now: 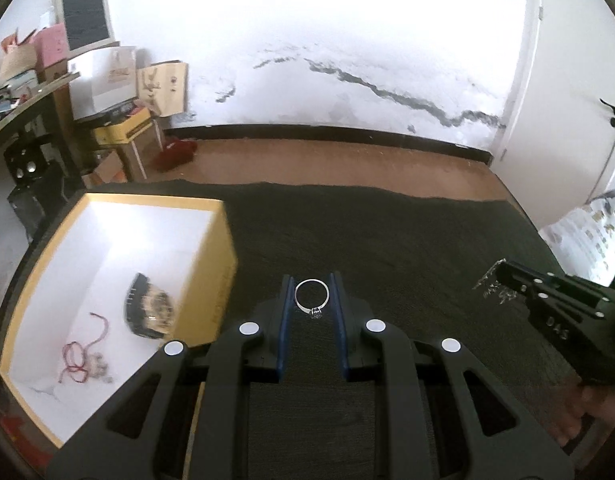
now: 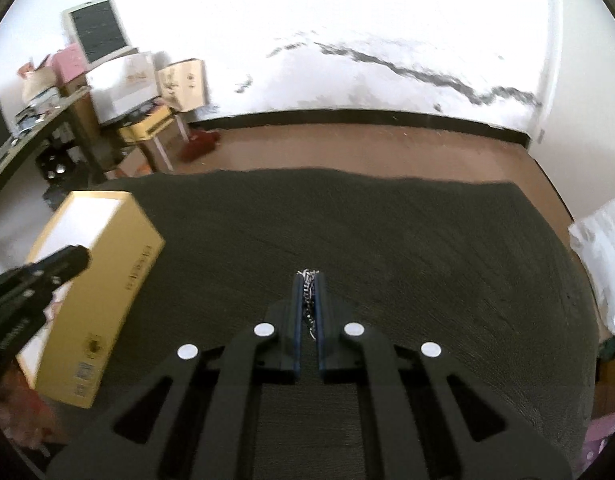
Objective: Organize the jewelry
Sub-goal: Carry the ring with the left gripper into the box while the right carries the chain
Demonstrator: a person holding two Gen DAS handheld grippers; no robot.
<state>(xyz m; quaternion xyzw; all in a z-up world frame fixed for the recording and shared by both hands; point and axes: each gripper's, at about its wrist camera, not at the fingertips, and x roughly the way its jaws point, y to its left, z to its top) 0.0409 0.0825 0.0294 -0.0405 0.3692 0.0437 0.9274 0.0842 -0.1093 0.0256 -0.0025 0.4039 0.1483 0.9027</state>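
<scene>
Jewelry is being held in both claws: your left claw (image 1: 311, 300) is pinching a silver ring (image 1: 311, 297) above the dark surface (image 1: 387, 240), your right claw (image 2: 308, 292) is clamping a chain (image 2: 308, 304), beside the yellow box (image 1: 223, 272).

A thin silver ring (image 1: 311, 295) with a small dark stone set at its lower right sits pinched between the blue pads of my left claw (image 1: 311, 294), at centre frame, its hoop facing the camera. My right claw (image 2: 308, 280) is clamped on a fine silver chain (image 2: 309, 304), links bunched at the tips and dangling back between the fingers. At lower left, the open yellow box (image 1: 221, 280) with a white inside holds a red cord (image 1: 81, 350) and a dark, blurred bracelet-like piece (image 1: 149, 306).
</scene>
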